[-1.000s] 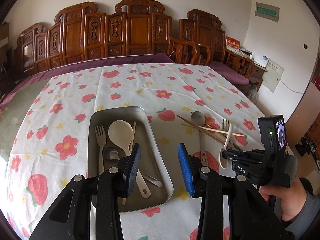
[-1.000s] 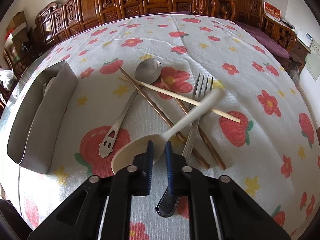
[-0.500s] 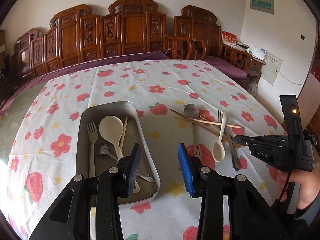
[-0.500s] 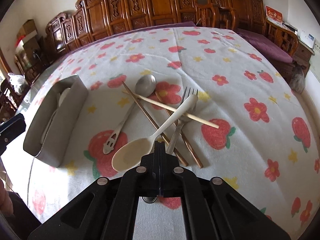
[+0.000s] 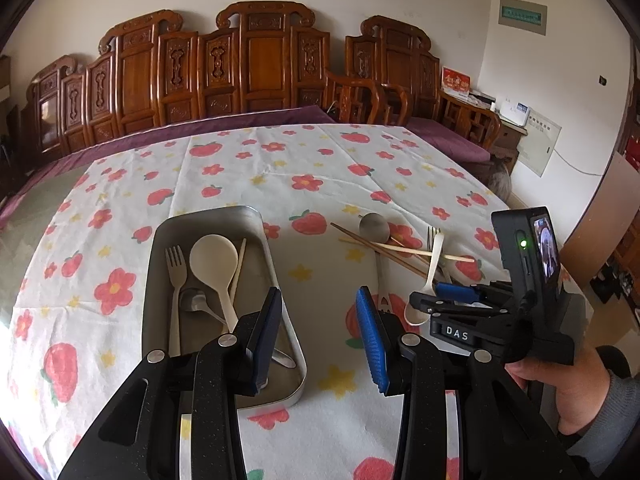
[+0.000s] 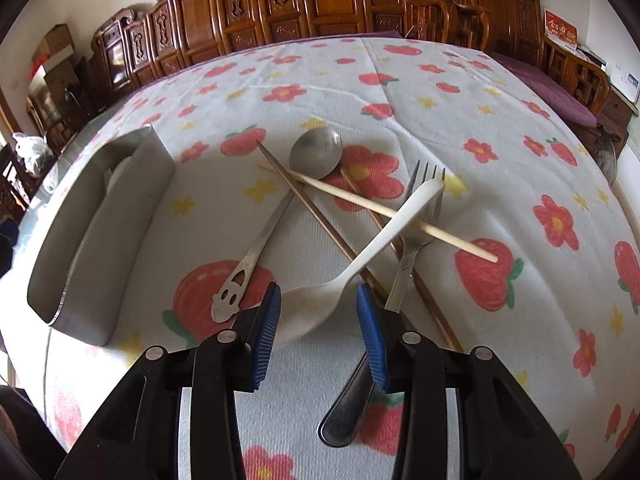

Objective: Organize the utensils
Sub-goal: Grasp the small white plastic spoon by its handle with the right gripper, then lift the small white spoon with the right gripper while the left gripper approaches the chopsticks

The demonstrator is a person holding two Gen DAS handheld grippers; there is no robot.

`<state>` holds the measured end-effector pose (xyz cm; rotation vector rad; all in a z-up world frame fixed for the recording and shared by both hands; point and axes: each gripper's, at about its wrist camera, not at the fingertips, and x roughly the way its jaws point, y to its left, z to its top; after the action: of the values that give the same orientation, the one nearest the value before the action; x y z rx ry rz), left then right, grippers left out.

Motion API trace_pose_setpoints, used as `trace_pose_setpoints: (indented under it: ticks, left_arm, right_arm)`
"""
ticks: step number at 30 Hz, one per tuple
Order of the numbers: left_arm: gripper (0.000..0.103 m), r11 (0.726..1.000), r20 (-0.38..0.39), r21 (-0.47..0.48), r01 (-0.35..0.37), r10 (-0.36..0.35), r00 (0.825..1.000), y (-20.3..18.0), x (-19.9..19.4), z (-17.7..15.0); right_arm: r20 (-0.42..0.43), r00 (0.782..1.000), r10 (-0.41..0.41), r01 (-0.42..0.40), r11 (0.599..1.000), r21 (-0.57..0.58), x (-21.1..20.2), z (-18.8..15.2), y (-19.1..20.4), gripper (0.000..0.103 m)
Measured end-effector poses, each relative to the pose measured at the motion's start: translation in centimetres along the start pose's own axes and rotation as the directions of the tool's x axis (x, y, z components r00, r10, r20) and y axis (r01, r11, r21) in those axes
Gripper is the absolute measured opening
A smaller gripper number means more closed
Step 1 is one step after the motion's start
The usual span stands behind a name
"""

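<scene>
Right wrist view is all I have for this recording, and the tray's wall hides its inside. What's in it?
Observer: The tray holds a white plastic fork, a large cream spoon, a metal spoon and one pale chopstick.
Operator: Is the left gripper holding anything?
Observer: No. It's open, with nothing between its pads.

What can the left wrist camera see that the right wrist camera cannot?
Only the left view looks down into the metal tray, showing its white fork and large white spoon, plus the right gripper itself. Only the right view shows the steel fork whole. Both show the loose white spoon and crossed chopsticks on the tablecloth.
</scene>
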<state>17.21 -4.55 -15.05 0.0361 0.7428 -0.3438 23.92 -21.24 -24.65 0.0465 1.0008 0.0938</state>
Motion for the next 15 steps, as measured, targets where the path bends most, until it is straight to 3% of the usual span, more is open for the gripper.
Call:
trace_pose_setpoints:
  ticks: [4, 8, 15]
  left_arm:
    - [0.036, 1.000, 0.002, 0.001, 0.008, -0.008, 1.000, 0.0, -0.1, 0.0]
    - [0.036, 1.000, 0.002, 0.002, 0.010, -0.010, 1.000, 0.0, -0.1, 0.0]
    - [0.036, 1.000, -0.011, 0.019, -0.003, 0.003, 1.000, -0.6, 0.2, -0.3]
  right_arm:
    - [0.002, 0.999, -0.033, 0.033, 0.999, -0.028, 0.1, -0.2, 0.7, 0.040]
    - [0.001, 0.999, -0.032, 0.032, 0.999, -0.024, -0.2, -0.4, 0.7, 0.012]
    - [0.033, 0.999, 0.014, -0.013, 1.000, -0.021, -2.0, -0.6, -0.4, 0.007]
